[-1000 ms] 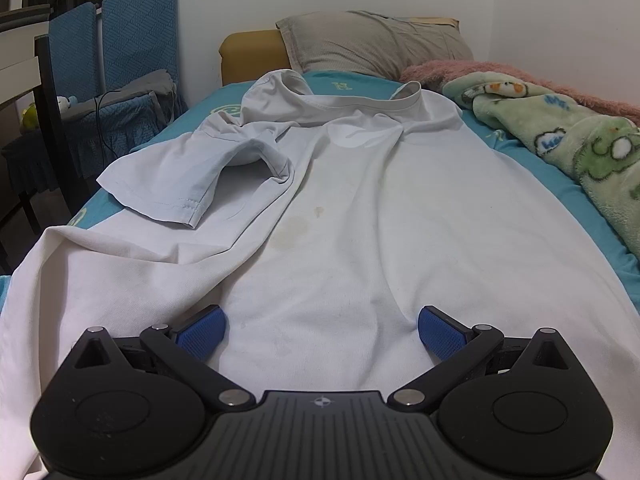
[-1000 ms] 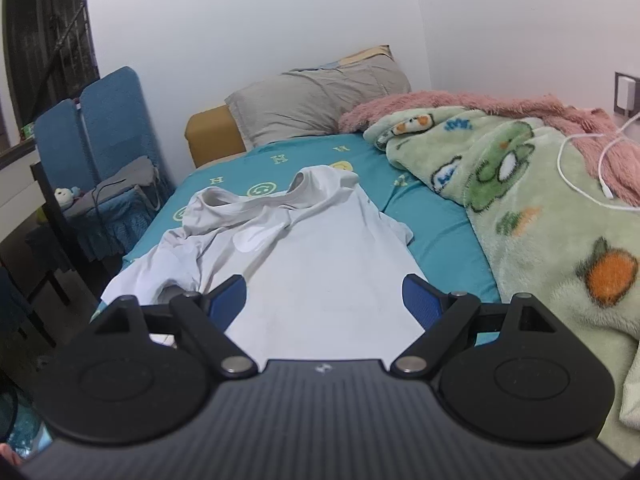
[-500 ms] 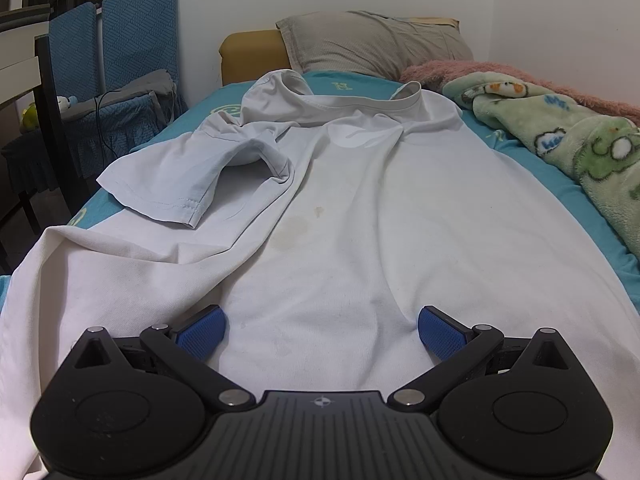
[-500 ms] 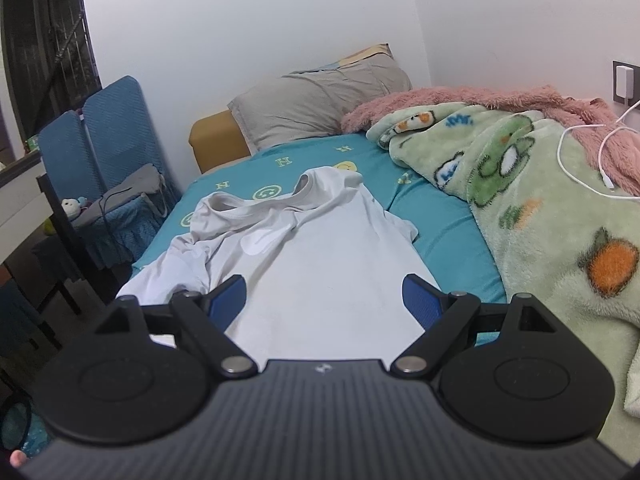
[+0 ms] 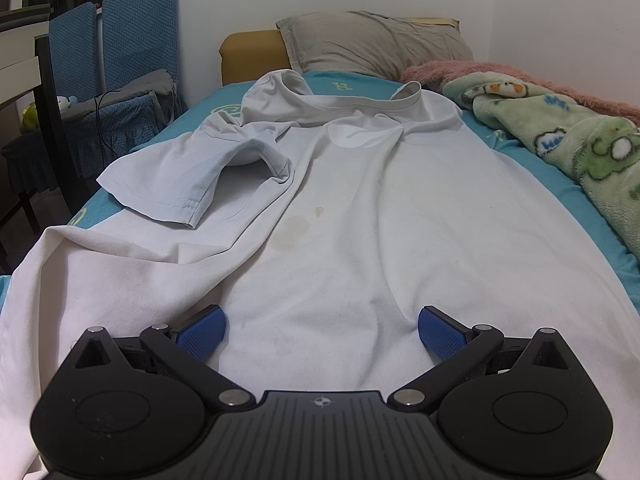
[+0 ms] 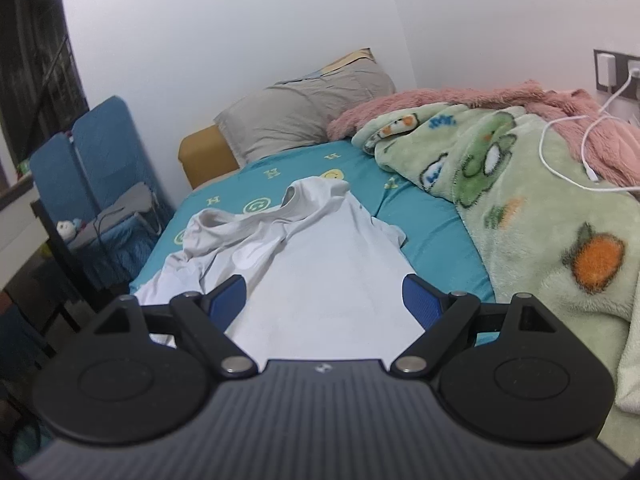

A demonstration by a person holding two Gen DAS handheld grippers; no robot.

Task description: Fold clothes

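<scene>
A white cotton T-shirt (image 5: 360, 216) lies spread on the teal bed sheet (image 6: 420, 236), its collar toward the grey pillow (image 5: 372, 44) and one sleeve folded over the body. The left gripper (image 5: 322, 330) sits low over the shirt's hem with its blue fingers wide apart. The right gripper (image 6: 324, 294) hangs higher above the shirt, its fingers also apart and empty. A green fleece blanket (image 6: 540, 216) lies beside the shirt.

Left gripper (image 5: 322, 326), right gripper (image 6: 324, 298) (fingers spread wide).
</scene>
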